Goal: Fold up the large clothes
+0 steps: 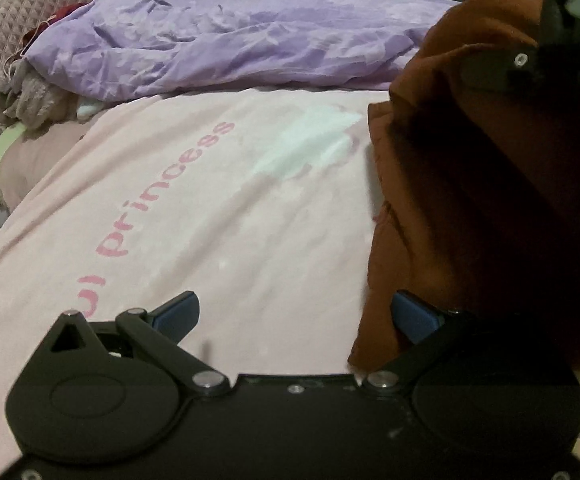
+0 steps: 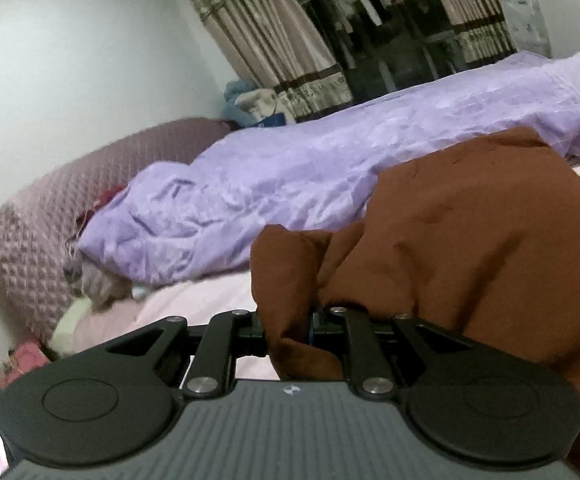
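A rust-brown garment (image 1: 469,208) hangs bunched above the pink bed sheet (image 1: 218,208) at the right of the left wrist view. My left gripper (image 1: 293,316) is open, its blue fingertips (image 1: 178,312) spread wide just above the sheet; the right fingertip touches the garment's lower edge. My right gripper (image 2: 288,326) is shut on a fold of the brown garment (image 2: 449,240) and holds it lifted. The right gripper also shows at the top right of the left wrist view (image 1: 529,64), above the cloth.
A crumpled lilac quilt (image 1: 226,48) lies across the far side of the bed. A quilted mauve headboard (image 2: 38,240) stands at the left. Curtains and a dark wardrobe (image 2: 369,40) are behind. The pink sheet bears the word "princess".
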`<state>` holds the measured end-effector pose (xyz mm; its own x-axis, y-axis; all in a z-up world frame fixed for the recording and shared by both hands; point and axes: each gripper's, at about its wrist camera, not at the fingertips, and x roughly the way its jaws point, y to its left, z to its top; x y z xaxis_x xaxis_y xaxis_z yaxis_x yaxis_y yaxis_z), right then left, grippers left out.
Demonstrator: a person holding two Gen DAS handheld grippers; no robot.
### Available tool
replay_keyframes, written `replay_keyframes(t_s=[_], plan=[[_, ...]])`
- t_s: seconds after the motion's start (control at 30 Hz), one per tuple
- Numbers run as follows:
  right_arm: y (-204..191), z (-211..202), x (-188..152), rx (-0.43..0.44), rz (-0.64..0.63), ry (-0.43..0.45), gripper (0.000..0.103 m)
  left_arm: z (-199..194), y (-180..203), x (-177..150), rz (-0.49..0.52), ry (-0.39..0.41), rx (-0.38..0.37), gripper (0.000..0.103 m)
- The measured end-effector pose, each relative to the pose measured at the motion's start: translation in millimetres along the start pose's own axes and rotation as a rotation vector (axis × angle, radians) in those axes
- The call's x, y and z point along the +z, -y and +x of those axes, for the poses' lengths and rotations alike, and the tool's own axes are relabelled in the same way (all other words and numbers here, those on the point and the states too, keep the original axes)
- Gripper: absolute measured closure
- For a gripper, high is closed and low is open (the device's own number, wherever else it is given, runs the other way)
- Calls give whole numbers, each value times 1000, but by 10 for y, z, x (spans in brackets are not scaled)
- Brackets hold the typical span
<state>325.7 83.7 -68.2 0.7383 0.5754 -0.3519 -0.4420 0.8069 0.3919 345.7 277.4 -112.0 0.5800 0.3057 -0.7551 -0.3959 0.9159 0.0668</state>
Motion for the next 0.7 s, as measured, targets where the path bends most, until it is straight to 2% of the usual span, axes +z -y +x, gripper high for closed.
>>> replay_keyframes(t_s=[0.07,0.13,0.23,0.37,0.4,0.5,0.57,0.63,0.7], plan=[[57,58,-121,-35,-11,-36,86,12,0,-13,-3,-5,-6,0],[151,185,-333,-44,-47,-107,86,30,2,-6,-9,-11,-10,0],[129,190,-547,-48,-121,-66,86,29,19,-8,-3,-15,-1,0],[75,169,-420,-53,-52,-83,86,-28,4,-12,-5,-13,6,0],[67,127,-375,-42,-26,-67,87,-47,-1,-10,-3,-10,9,0],[-46,-91,-216,13,-57,20,87,-53,-15,-8,-2,-9,14,0],[-104,-192,-101,45,-50,47,87,-40,-20,-13,-5,-12,13,0],[-127,-207,-64,57,-31,48,87,-26,-20,-22,-10,-16,8,0],[-84,-126,-142,25,-40,20,87,-16,-23,-30,-15,-18,2,0]])
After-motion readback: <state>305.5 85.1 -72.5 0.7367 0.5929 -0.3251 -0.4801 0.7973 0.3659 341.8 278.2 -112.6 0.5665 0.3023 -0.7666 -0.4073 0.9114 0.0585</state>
